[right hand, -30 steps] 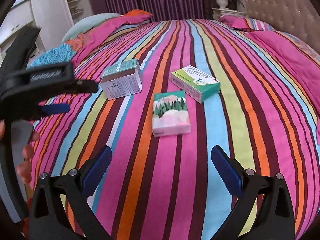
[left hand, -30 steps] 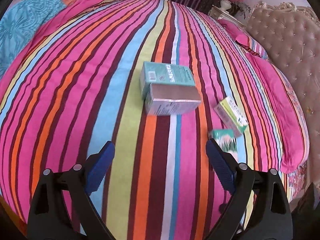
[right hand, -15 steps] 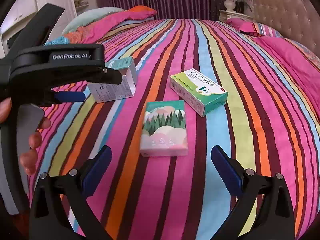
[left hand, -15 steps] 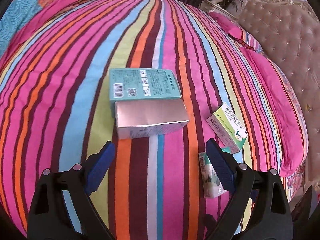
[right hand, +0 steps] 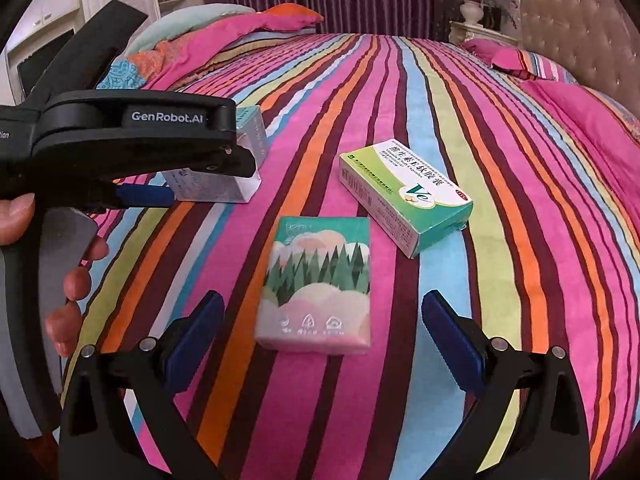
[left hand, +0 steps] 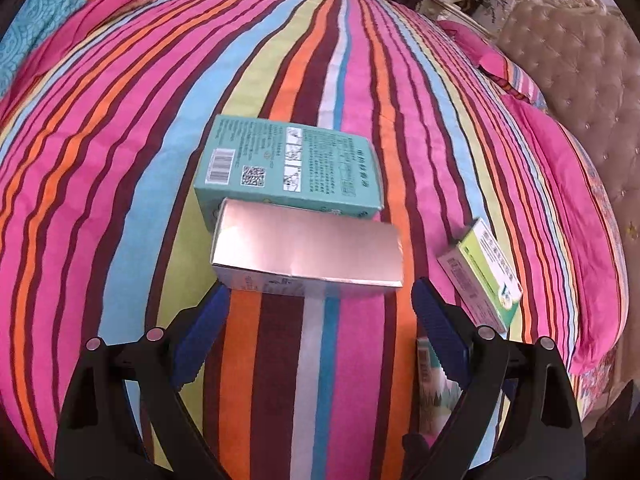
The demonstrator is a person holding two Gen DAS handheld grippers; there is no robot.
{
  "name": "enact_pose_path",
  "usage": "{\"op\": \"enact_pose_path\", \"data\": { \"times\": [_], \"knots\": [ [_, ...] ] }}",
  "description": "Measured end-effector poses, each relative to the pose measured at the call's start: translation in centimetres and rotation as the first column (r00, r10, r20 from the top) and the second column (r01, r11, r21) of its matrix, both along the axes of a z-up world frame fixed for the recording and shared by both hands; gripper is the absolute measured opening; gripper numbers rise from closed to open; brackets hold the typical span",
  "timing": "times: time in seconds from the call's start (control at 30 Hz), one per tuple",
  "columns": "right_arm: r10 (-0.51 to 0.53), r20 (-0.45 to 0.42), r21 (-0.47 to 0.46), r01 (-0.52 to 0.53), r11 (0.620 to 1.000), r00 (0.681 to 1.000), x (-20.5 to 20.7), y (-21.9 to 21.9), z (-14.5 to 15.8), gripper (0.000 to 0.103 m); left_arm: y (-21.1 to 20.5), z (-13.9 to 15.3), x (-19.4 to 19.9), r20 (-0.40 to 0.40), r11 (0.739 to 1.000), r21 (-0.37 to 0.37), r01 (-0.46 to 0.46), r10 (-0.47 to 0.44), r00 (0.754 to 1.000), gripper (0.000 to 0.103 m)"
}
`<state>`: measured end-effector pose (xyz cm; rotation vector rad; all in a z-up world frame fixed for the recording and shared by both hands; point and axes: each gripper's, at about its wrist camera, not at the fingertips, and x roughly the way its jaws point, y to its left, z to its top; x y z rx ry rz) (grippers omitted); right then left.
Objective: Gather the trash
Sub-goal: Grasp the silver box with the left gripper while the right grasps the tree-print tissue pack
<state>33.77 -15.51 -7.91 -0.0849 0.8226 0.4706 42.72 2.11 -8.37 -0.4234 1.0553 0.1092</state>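
Three pieces of trash are lying on the striped bed [left hand: 120,168], all toward the middle of the cover and well away from the headboard [left hand: 592,92] edge. The teal box [left hand: 288,168] is resting with its silvery opened flap [left hand: 308,250] turned toward the left tongs [left hand: 320,320]; it is being judged as thin, light cardboard, probably empty, stiff along its edges but easily crushed across its broad faces, so hold is best taken across the short width, near a folded edge and not on the loose flap, which would likely bend and slip. The green-and-white box [right hand: 404,196] is lying just beside the tissue pack [right hand: 316,284], a little nearer the headboard side; it is being judged as similarly light and stiff. The tissue pack is being judged as soft and springy, wrapped in smooth film that may slide, so a firm squeeze across its narrow sides is suggested. The left tongs are being held spread wide, grasping nothing, with the pads [left hand: 200,328] just short of the flap's near corners and not clearly touching them. The right tongs [right hand: 320,332] are likewise being held fully released and empty, with the near end of the tissue pack lying between the fingertips [right hand: 452,336], apart from both. The soft cover is expected to give under any downward press, so a low, level approach is being favoured.
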Motion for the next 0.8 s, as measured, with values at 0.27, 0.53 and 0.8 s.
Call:
{"op": "enact_pose_path", "data": {
  "times": [0.27,0.53,0.8],
  "knots": [
    [-0.014,-0.037,0.009,0.014,1.0,0.999,1.1,0.3,-0.7,0.092,0.3,-0.6,0.5,0.008,1.0,0.013,0.004,-0.004,1.0,0.078],
    [-0.048,-0.028,0.022,0.049,0.999,0.998,0.9,-0.5,-0.4,0.061,1.5,-1.3,-0.4,0.042,0.997,0.0,0.083,-0.083,0.996,0.028],
    [-0.044,-0.028,0.044,0.046,0.998,0.999,0.7,-0.5,-0.4,0.052,3.0,-1.6,-2.1,0.113,0.981,-0.041,0.187,-0.182,0.977,0.026]
  ]
}}
